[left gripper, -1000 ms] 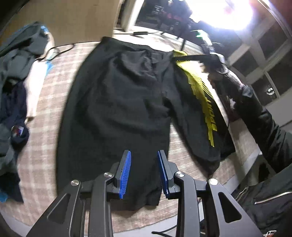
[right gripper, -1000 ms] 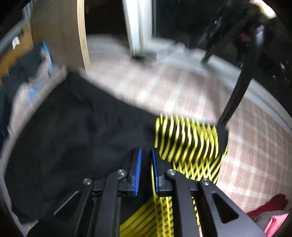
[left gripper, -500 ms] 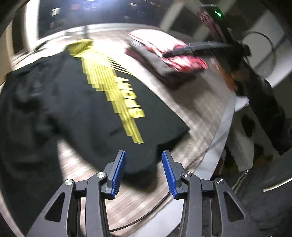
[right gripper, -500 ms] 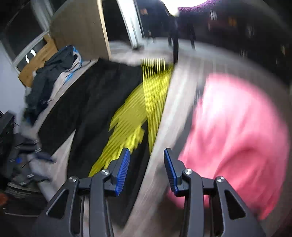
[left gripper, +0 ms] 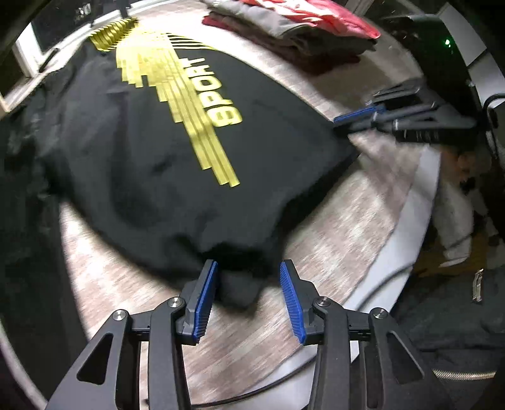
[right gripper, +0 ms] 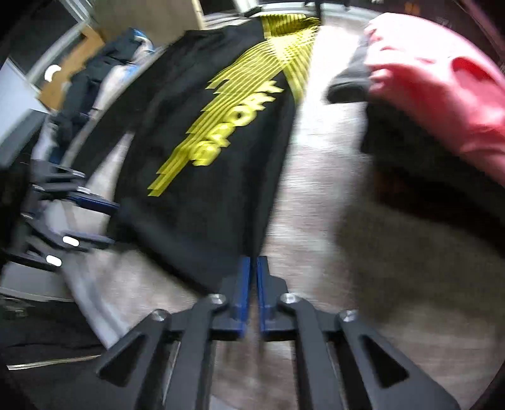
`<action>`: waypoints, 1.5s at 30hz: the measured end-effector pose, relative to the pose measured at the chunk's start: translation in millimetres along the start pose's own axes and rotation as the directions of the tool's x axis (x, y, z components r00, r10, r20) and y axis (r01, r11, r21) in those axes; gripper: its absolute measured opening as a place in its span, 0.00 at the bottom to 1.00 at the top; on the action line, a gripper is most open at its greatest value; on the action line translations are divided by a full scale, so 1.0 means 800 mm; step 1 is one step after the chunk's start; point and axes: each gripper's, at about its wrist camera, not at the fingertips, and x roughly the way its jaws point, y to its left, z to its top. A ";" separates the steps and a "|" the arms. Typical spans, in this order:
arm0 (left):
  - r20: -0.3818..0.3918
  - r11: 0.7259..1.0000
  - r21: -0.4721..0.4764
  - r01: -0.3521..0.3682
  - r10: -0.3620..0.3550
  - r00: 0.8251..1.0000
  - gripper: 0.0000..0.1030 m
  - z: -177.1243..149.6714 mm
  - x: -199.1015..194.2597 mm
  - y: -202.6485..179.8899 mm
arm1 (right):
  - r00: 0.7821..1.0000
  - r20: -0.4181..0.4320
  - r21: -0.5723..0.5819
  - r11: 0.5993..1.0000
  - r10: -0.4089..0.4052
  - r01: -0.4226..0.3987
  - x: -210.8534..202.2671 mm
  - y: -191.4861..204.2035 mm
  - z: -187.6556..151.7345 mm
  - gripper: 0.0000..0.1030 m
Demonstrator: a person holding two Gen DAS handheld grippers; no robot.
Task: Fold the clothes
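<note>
A black T-shirt [left gripper: 151, 151] printed with yellow stripes and the word "SPORT" is laid flat on a checked tablecloth [left gripper: 331, 220] covering the table. The left gripper [left gripper: 248, 295] is held with its blue-padded jaws spread wide; a bunched fold of the shirt's near hem is seen lying between the two pads, but no pinch is made on it. The right gripper [right gripper: 253, 277] is positioned at the shirt's other near corner, with its pads brought almost together and the black corner of the fabric pinched between them; in the left wrist view the same gripper [left gripper: 339, 121] is seen touching the hem corner on the right. A stack of folded garments [left gripper: 293, 28], topped by a red or pink item, is placed on the tablecloth just beyond the shirt. A pile of unfolded dark clothing [right gripper: 91, 79] is visible on the far left, beyond the shirt. Both views are blurred by motion.
</note>
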 end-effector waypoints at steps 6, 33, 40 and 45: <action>0.033 0.999 0.003 0.053 -0.053 0.998 0.38 0.001 -0.007 -0.024 | 0.996 0.054 0.074 0.994 0.072 -0.076 -0.011 -0.012 0.007 0.39; 0.330 0.986 -0.056 0.160 -0.132 0.935 0.01 0.087 -0.038 -0.037 | 0.957 0.289 0.004 1.000 -0.010 0.009 -0.087 -0.016 0.231 0.53; 0.415 0.966 -0.158 0.207 -0.125 0.901 0.00 0.064 -0.067 0.012 | 0.970 0.223 0.123 0.990 -0.098 0.071 0.013 -0.042 0.350 0.53; 0.328 0.975 -0.085 0.204 -0.166 0.930 0.26 0.073 -0.033 -0.018 | 0.980 0.198 0.129 0.992 -0.025 0.000 0.010 -0.049 0.335 0.53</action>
